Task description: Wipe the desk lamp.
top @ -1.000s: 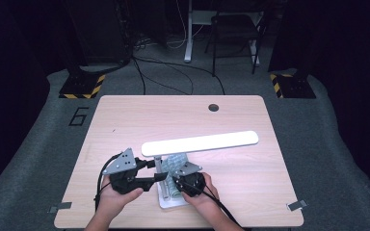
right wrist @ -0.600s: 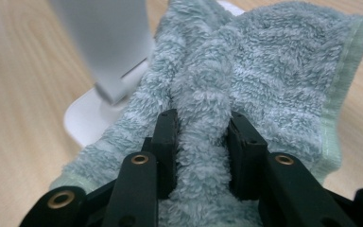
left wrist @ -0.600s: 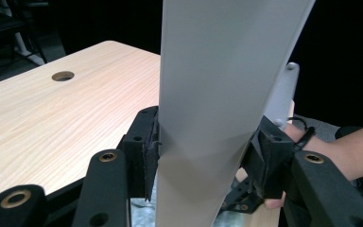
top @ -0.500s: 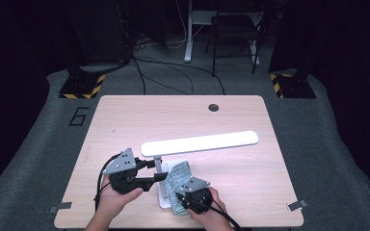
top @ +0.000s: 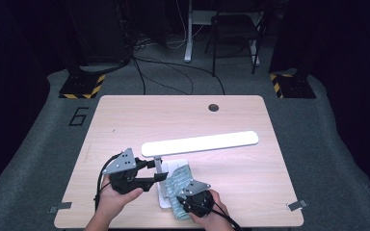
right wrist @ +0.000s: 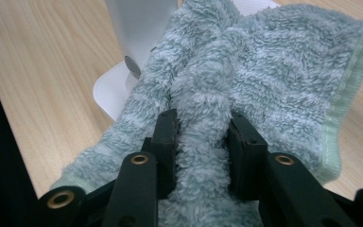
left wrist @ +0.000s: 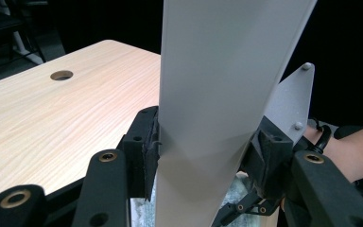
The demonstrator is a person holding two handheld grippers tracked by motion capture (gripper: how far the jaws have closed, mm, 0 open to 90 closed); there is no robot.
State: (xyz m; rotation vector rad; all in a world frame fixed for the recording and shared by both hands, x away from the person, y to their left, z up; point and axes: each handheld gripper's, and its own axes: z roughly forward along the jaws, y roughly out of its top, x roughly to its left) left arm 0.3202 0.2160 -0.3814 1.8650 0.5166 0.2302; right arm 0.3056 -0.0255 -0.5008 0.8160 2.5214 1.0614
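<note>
A white desk lamp with a long flat head (top: 200, 143) stands on its white base (top: 163, 198) near the table's front edge. My left gripper (top: 157, 171) is shut on the lamp's upright stem (left wrist: 208, 118), with a pad pressing on each side (left wrist: 203, 153). A pale green fluffy cloth (top: 180, 178) lies over the right part of the base. My right gripper (top: 189, 191) points down and away at it and is shut on a pinched ridge of the cloth (right wrist: 202, 137). The cloth (right wrist: 274, 61) spreads beyond the jaws, beside the base (right wrist: 109, 90).
The wooden table (top: 125, 120) has a round cable hole (top: 214, 107) at its far side. Its rear and right parts are bare wood. Chairs, cables and yellow-black striped blocks (top: 81, 87) sit on the dark floor behind. The other gripper's grey plate (left wrist: 290, 101) shows behind the stem.
My right gripper has drawn back toward the table's front edge, pulling the cloth with it over the lamp base. The left gripper and the lamp have stayed put.
</note>
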